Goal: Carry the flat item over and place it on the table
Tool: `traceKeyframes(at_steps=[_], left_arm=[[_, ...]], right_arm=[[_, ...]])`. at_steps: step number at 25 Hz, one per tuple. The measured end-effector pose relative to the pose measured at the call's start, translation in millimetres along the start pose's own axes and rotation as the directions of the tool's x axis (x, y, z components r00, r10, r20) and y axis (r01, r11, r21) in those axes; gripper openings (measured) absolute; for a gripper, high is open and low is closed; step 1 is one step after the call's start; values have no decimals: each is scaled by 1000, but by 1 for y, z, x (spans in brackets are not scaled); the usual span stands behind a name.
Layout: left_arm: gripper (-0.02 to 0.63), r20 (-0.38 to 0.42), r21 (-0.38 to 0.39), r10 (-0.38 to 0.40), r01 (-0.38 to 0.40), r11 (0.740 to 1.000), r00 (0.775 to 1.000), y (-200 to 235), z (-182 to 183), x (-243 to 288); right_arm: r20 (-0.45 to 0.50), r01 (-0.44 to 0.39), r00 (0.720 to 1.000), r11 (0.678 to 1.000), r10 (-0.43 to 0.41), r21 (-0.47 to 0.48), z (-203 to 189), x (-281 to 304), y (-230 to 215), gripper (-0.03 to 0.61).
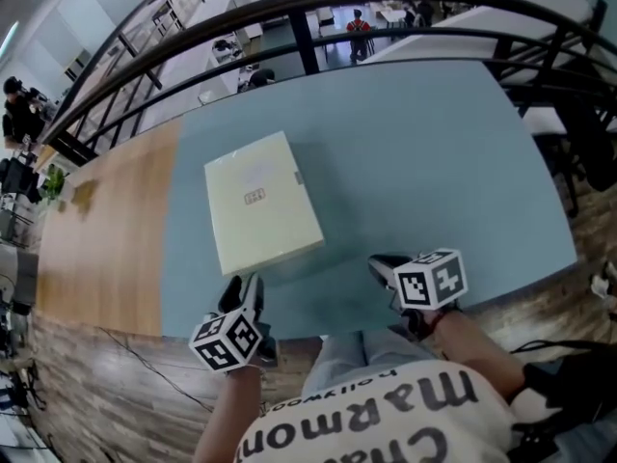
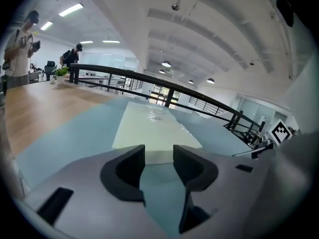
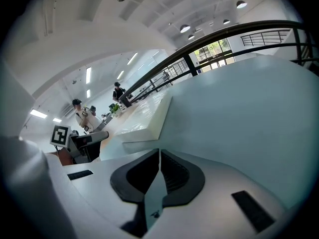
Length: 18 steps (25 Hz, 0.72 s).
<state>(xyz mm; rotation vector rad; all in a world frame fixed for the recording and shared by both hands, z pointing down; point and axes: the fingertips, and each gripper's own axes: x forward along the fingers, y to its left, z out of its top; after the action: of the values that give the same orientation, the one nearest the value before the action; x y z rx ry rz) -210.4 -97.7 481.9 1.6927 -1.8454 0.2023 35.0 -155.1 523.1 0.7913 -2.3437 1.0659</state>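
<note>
The flat pale box (image 1: 262,201) lies on the blue-grey table (image 1: 434,162), just beyond both grippers. The gripper views reveal the jaws: the left gripper (image 2: 158,156) has them parted around nothing, the right gripper (image 3: 159,159) has them pressed together, empty. Both are held low at the table's near edge.

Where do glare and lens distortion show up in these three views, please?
Head view: the fisheye lens bends the railing into an arc. Left gripper view: ceiling lights leave a sheen on the box top, and the corners are black. Right gripper view: the box top glares almost white.
</note>
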Motion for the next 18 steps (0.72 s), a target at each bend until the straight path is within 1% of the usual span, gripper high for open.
traceKeyframes(at_steps=[3,5,8,11,14,18], left_arm=[[164,-21,-10,-35,35,999,999,-19,-24,-13],[150,-32,-20,-45,44,999,998,-24,-39,-25],[95,-53,-26,-55,54,998,997,-33,-65,-43],[58,-43,-9,-67,66,998,997,-57,-91,-58],[53,-17,-1,-87,87,996,996,-71,-110,-75],[38,3,-15,-130,130,991,992,-77,-132,-100]], right_arm=[[12,17,1000,1000,-17,1,-10,-12,-2,37],[28,18,999,1000,-18,7,-18,-21,2,37],[42,-6,999,1000,5,24,-33,-36,10,37],[56,-28,998,999,26,28,-50,-55,10,37],[63,-49,997,999,49,0,-75,-71,16,37],[31,-42,999,996,45,-82,-111,-79,28,35]])
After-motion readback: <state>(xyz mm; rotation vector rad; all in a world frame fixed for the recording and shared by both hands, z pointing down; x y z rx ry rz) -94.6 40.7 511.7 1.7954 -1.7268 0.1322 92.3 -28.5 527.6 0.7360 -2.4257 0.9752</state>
